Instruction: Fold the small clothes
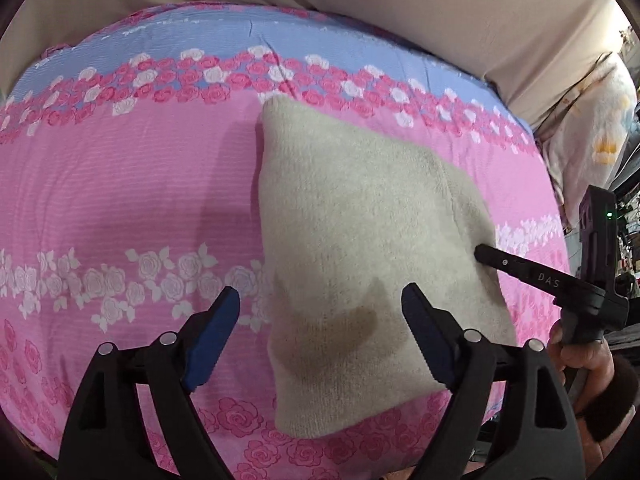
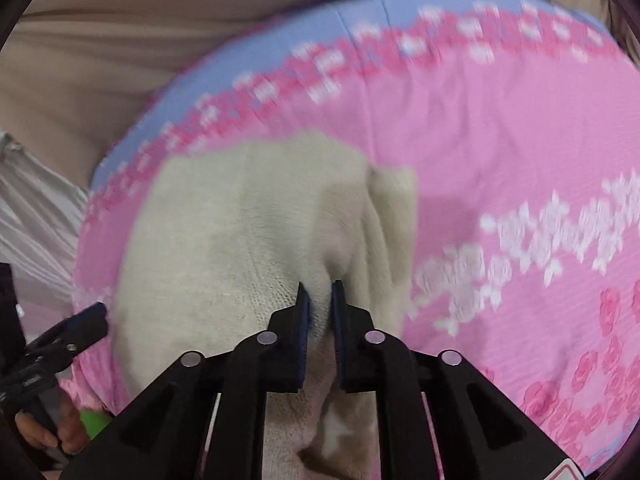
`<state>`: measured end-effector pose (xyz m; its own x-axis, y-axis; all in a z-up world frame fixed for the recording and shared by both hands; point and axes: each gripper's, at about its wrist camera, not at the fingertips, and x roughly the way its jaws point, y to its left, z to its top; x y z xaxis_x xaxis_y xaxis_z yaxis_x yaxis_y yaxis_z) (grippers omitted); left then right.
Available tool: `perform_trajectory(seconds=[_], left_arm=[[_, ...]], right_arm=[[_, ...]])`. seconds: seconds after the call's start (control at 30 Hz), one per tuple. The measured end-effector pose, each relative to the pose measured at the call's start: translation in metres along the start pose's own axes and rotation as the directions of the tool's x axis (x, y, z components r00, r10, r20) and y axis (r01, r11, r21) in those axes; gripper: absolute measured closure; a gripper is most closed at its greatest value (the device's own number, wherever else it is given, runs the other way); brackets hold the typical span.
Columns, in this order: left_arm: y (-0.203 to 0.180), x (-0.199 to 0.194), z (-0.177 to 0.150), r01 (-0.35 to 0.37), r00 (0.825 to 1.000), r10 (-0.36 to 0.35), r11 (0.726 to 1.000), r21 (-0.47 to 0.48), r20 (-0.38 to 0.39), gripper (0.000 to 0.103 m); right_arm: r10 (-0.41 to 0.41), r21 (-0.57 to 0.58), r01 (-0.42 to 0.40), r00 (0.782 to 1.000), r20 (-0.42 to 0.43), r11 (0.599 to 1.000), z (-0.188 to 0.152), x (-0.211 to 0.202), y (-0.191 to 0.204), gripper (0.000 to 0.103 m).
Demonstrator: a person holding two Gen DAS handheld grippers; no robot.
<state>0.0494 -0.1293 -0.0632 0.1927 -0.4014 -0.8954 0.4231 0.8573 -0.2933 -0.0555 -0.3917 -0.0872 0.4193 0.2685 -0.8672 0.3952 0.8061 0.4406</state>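
A beige knit garment (image 1: 360,240) lies folded on the pink rose-print bedsheet (image 1: 120,200). Its near part has a darker patch. My left gripper (image 1: 320,296) hangs open just above the garment's near left edge, nothing between its blue pads. From the right, my right gripper (image 1: 480,254) reaches onto the garment's right edge. In the right wrist view the garment (image 2: 240,232) fills the middle. There my right gripper (image 2: 320,288) stands nearly closed, a puckered fold of the knit pinched between its pads. One finger of my left gripper (image 2: 96,314) shows at the left edge.
Beige upholstery (image 1: 400,8) rises behind the bed. A white patterned blanket (image 1: 592,128) is bunched at the far right corner, and pale grey cloth (image 2: 32,208) lies beside the bed. A hand (image 1: 580,356) holds the right gripper's handle.
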Motion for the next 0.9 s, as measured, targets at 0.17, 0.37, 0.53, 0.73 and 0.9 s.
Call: perform_trajectory(seconds=[0.17, 0.37, 0.53, 0.73, 0.9], left_arm=[[-0.004, -0.002, -0.002, -0.032, 0.999, 0.031, 0.999, 0.041, 0.009, 0.022], [-0.008, 0.003, -0.002, -0.053, 0.999, 0.053, 0.997, 0.055, -0.005, 0.022], [-0.007, 0.008, -0.002, -0.068, 0.997, 0.069, 0.996, 0.055, -0.026, 0.022], [-0.011, 0.011, -0.003, -0.068, 0.997, 0.070, 0.996, 0.058, -0.034, 0.022], [-0.017, 0.012, -0.005, -0.069, 0.997, 0.072, 0.995, 0.076, -0.040, 0.020]], right_arm=[[0.060, 0.001, -0.061, 0.994, 0.087, 0.998, -0.025, -0.036, 0.022, 0.078], [-0.046, -0.080, 0.041, 0.997, -0.055, 0.996, -0.061, 0.005, 0.025, 0.087], [0.010, 0.013, -0.010, 0.999, 0.031, 1.000, -0.050, -0.027, 0.026, 0.080], [-0.071, 0.052, 0.069, 0.997, 0.035, 0.996, -0.028, -0.017, 0.009, 0.065], [-0.068, 0.100, 0.059, 0.993, 0.095, 0.993, 0.018, -0.005, -0.001, 0.044]])
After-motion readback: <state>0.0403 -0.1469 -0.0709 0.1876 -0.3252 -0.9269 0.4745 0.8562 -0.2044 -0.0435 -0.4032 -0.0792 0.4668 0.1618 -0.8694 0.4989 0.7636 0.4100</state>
